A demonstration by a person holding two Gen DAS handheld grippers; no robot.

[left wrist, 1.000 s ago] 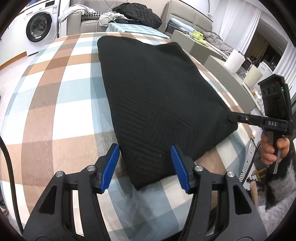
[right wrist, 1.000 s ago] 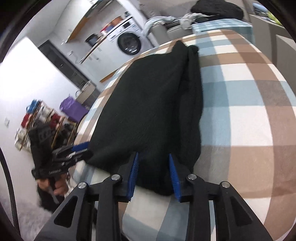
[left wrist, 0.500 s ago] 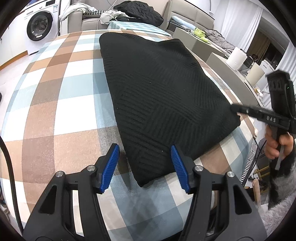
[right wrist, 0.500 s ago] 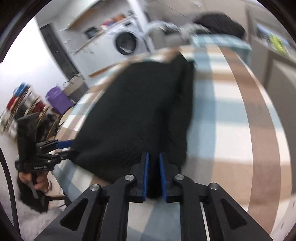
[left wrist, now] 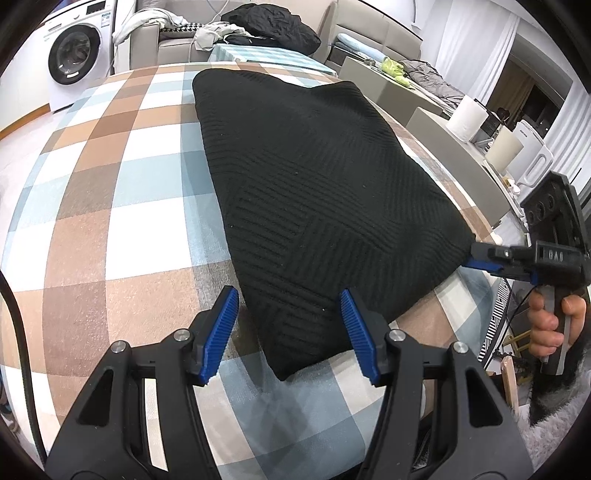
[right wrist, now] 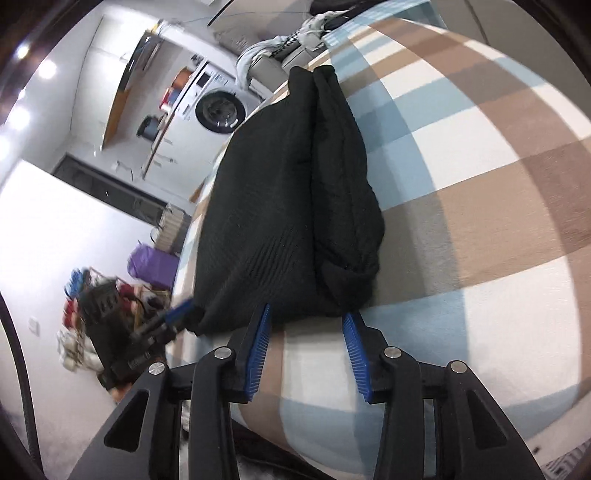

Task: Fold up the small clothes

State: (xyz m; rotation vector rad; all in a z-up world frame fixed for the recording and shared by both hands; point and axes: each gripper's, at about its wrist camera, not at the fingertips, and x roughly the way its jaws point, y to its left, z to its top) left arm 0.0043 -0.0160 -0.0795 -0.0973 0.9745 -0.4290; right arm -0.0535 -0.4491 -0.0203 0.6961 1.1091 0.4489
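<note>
**Black knit on the checked cloth, both grippers at its near edge**

We start at the far left of the left wrist view: a white washing machine against the wall, then a beige sofa heaped with loose clothes, a dark jacket on top

The checked tablecloth, brown, pale blue and white, covers the whole table. On it lies the folded black knit garment, a thick flat bundle running from the far end of the table to the near edge, ribbed in blocks of crossing lines

We see the left gripper with its jaws spread. The blue pads stand either side of the garment's near corner; the corner lies between them and neither pad presses on it

To the right, in the same view, the right gripper reaches in at the garment's right corner, a hand on its handle. Two white cylinders stand on a grey counter beyond

From the right wrist view we note the right gripper with jaws opening, blue pads just at the near edge of the garment; the fabric edge sits at the pad tips and is not pinched. The bundle shows a rolled fold along its right side. At lower left the left gripper sits at the other corner, blurred
</note>
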